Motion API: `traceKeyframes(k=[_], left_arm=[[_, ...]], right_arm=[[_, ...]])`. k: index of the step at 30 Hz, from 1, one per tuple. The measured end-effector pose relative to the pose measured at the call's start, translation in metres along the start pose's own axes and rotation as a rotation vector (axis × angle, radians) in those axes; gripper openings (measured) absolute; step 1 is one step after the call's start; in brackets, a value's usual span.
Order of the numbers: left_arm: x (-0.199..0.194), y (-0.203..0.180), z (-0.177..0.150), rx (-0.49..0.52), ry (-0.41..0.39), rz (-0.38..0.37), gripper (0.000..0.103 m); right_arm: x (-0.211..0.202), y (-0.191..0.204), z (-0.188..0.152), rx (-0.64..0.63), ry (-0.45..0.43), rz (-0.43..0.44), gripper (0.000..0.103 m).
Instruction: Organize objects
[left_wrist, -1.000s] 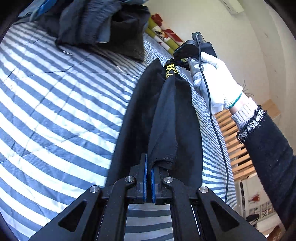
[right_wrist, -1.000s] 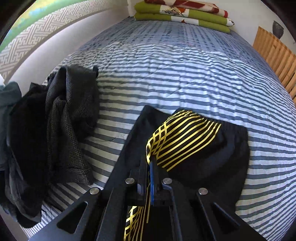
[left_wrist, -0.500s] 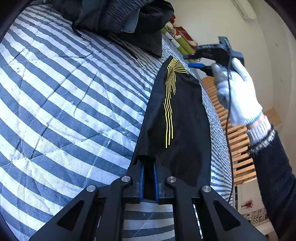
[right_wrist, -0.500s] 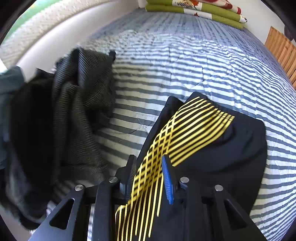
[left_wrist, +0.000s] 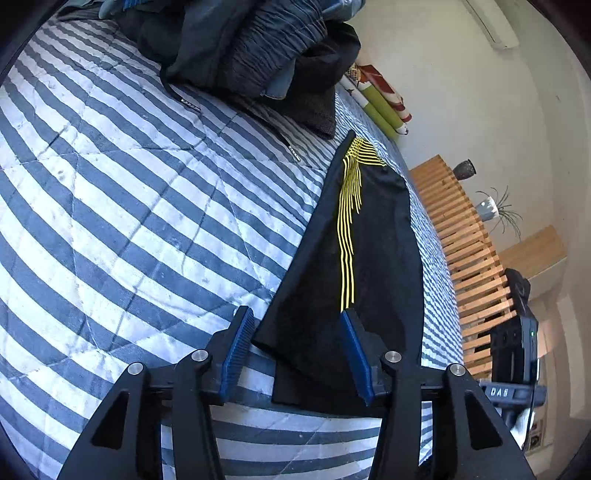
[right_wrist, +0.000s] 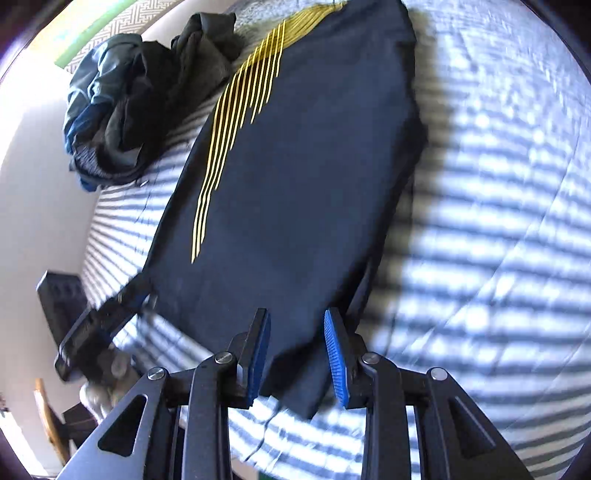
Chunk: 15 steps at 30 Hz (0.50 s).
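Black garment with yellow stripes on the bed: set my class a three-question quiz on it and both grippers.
1. True or false: the left gripper is clamping the black garment.
2. What pattern has the bedcover?
3. The pile of dark clothes lies: A) on the garment, B) apart from it on the bedcover, C) on the floor.

Key: 1 false, both it and the right gripper stand open, jaws just opened. 2 blue and white stripes. 3 B.
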<state>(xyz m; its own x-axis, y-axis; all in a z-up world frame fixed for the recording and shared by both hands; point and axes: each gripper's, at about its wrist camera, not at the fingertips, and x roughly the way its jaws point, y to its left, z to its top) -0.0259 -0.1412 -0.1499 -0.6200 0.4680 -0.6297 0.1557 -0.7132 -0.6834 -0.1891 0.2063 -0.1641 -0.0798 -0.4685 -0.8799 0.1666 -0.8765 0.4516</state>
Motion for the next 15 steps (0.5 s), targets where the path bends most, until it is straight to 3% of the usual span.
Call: traceKeyframes(k=[8, 10, 15], left_arm=[[0.012, 0.014, 0.023, -0.028, 0.030, -0.015, 0.045], [0.013, 0.012, 0.025, -0.010, 0.036, 0.006, 0.028], [0.022, 0.013, 0.025, 0.003, 0.072, 0.005, 0.002]], right_arm=[[0.013, -0.004, -0.023, 0.040, 0.001, 0.030, 0.028], [0.015, -0.003, -0.026, 0.036, 0.004, 0.023, 0.028], [0.018, 0.002, -0.028, 0.018, 0.020, 0.020, 0.028]])
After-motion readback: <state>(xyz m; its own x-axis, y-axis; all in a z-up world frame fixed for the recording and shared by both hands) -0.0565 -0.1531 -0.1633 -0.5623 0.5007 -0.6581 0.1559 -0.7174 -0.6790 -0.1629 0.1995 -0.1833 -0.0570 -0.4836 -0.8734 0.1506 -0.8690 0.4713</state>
